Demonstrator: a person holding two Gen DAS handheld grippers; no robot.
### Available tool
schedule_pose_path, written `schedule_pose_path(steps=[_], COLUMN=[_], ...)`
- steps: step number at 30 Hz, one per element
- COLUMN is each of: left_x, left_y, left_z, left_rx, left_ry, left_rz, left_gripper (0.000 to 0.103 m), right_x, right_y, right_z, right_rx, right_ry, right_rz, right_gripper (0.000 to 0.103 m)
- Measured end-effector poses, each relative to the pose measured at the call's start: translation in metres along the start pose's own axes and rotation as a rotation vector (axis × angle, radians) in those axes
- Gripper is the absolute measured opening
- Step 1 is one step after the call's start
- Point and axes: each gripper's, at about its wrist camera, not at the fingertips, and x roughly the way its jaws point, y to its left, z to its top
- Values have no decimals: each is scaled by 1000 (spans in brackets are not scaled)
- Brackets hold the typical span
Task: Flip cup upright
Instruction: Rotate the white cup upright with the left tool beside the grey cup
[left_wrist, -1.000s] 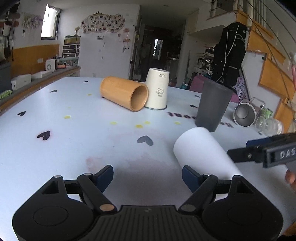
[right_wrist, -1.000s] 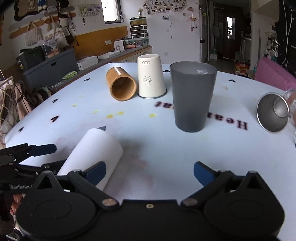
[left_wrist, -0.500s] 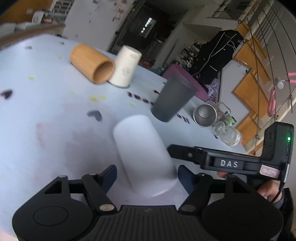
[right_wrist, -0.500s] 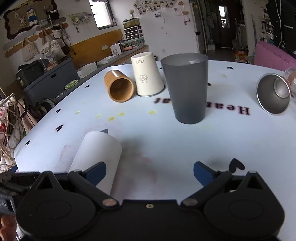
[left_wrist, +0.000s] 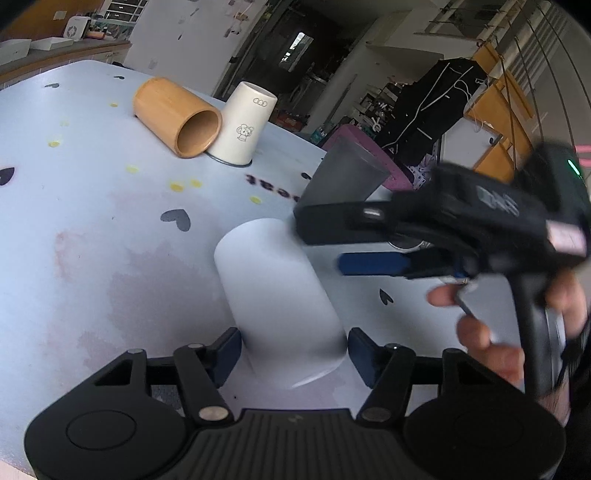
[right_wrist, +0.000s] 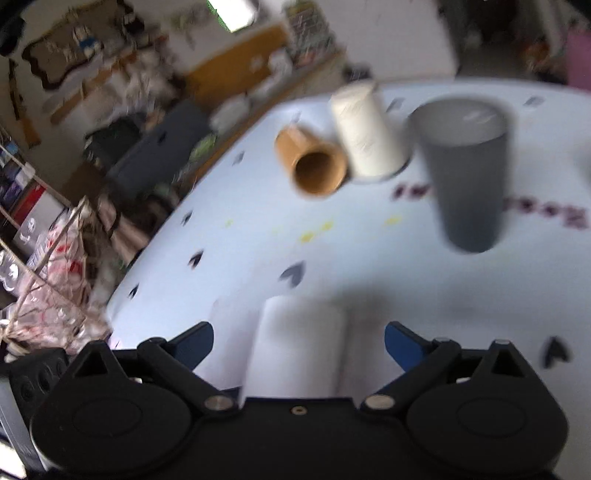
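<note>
A white cup (left_wrist: 280, 295) lies on its side on the pale table (left_wrist: 110, 236), wide end toward me. My left gripper (left_wrist: 293, 354) is open, with its blue fingertips on either side of the cup's near end, not clamped. My right gripper (left_wrist: 321, 240) is open and reaches in from the right over the cup's far end. In the blurred right wrist view the white cup (right_wrist: 299, 339) lies between the open fingers of the right gripper (right_wrist: 299, 343).
A bamboo cup (left_wrist: 177, 118) lies on its side at the back, against an upside-down cream cup (left_wrist: 243, 125). A grey tumbler (left_wrist: 343, 173) stands upright behind the right gripper. The table's left edge (right_wrist: 155, 251) drops off beside cluttered shelves.
My left gripper has closed in around the white cup's near end. My right gripper has swung fast to the left, and now straddles the cup from the other end.
</note>
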Motion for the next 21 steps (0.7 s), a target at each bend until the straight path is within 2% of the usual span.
schedule_pose_path(steps=[3,6,7,8,12,16,18,21], left_x=[1,1,0,0,2,9,12,10], left_y=[-1,-4,-5,-6,-10,-14,-16,-17], left_z=[0,-1,-1,-2,-5,-15,-21,-29], left_rx=[11,31,42,50,94,178,226,292], left_ry=[-3,-6,-9,-12,-18,-36,-59,-85], left_rz=[4,14,18,23,49,125,169,181], left_gripper=[64,64,64,64,64,63,62,63], right_x=[23,37,40,40,21,-9,-18,-27], right_y=[2,0,0,1,11,38,46,50], right_z=[11,12,9,8,2,-15,-25,-40], right_rx=[28,64,61,52,-19,-183,-241,-290], right_ry=[91,148,152,145,47,-72,-99,-132], right_rz=[-23,-11,-20,-37,-74,-136,-149,-160], right_gripper=[95,81,72,67,66,65,65,65])
